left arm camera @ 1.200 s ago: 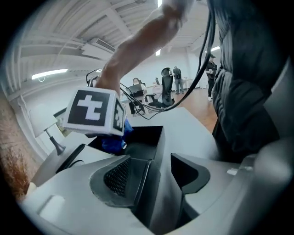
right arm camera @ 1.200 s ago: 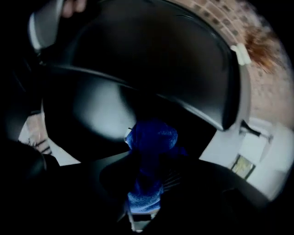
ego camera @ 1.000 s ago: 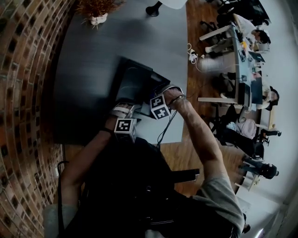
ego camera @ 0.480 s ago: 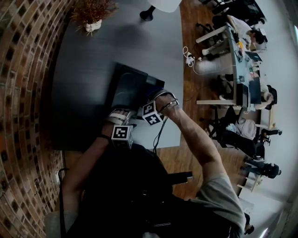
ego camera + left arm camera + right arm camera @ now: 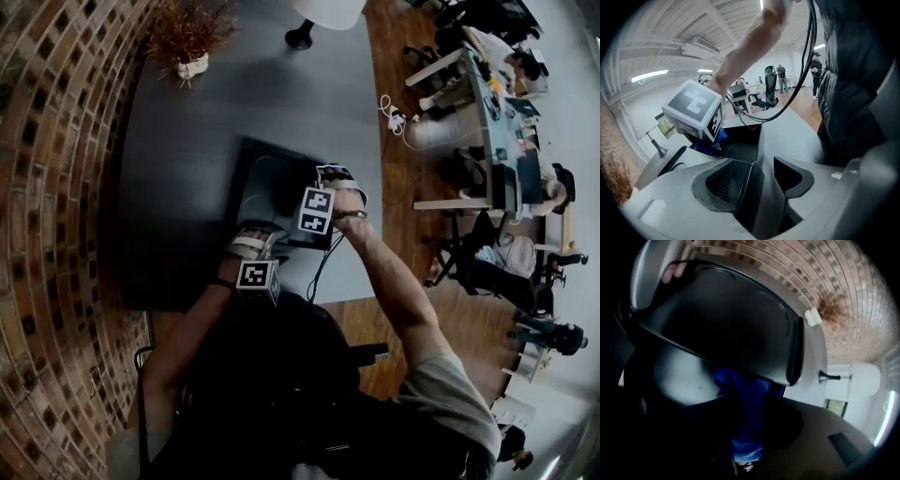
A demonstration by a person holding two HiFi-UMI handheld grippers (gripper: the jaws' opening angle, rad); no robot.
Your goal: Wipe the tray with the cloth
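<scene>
Left gripper [image 5: 761, 187] clamping narrowly on the rim of the black tray [image 5: 717, 319], tray sitting on a dark grey table [image 5: 178, 141], right gripper [image 5: 740, 451] pinching 1 blue cloth [image 5: 745, 394], cloth touching the tray's edge.

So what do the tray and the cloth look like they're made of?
The tray looks like moulded plastic, black with a semi-matte finish: its surface is smooth, the raised rim has rounded corners, and the edge catches a soft sheen. Coated metal can't be ruled out. The cloth is soft blue fabric, possibly microfibre: it bunches into folds, and a fine weave shows on its lit end.
</scene>
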